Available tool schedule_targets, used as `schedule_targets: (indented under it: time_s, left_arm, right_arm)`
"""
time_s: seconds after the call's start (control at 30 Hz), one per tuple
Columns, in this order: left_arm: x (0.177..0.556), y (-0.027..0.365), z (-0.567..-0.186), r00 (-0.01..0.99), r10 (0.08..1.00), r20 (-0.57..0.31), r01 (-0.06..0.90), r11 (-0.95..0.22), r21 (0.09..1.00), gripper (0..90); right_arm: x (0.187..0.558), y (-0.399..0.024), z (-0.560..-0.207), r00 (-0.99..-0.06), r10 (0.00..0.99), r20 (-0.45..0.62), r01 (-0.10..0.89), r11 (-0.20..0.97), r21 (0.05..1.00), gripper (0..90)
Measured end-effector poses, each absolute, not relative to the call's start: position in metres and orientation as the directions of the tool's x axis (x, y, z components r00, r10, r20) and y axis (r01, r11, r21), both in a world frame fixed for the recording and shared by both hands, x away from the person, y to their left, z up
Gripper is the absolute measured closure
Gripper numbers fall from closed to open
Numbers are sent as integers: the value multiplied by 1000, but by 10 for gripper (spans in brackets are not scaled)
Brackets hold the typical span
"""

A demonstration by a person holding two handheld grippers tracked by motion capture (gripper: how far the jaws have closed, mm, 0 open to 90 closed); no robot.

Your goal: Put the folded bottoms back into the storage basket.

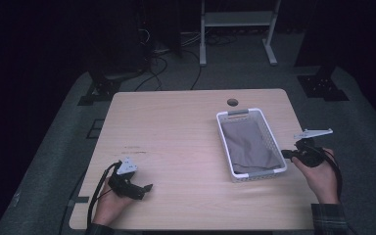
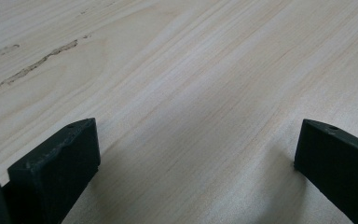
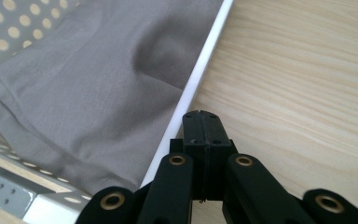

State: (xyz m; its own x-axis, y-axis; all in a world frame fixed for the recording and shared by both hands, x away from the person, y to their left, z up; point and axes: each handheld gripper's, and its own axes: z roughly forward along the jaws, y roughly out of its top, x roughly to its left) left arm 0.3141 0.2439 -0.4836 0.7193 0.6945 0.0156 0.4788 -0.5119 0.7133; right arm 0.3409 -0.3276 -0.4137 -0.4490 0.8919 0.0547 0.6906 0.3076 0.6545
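Nearest the camera, left of the white basket (image 1: 273,138), the left gripper (image 1: 146,188) rests low over the bare wooden table (image 1: 176,132), jaws spread wide around nothing. Grey cloth (image 1: 248,144) lies inside the basket. Just right of the basket's rim, the right gripper (image 1: 285,153) has its jaws pressed together, holding nothing.

Bare desk (image 1: 176,127) across the whole left and centre of the high view, open to passage. Only obstacle: white basket (image 1: 223,131) at right of centre, grey cloth (image 1: 249,144) lying inside. Narrow strip of desk between basket wall and right edge, partly taken by right gripper (image 3: 200,119), jaws pressed together just beside the rim.
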Motion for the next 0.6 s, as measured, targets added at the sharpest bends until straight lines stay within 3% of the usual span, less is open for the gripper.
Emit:
schedule_targets:
  time_s: [0.6]
  left_arm:
    - [314,244,-484,719,694,16,479,-512,713,0]
  right_arm:
    - [336,-303,-414,-512,858,40,668,368,647,894]
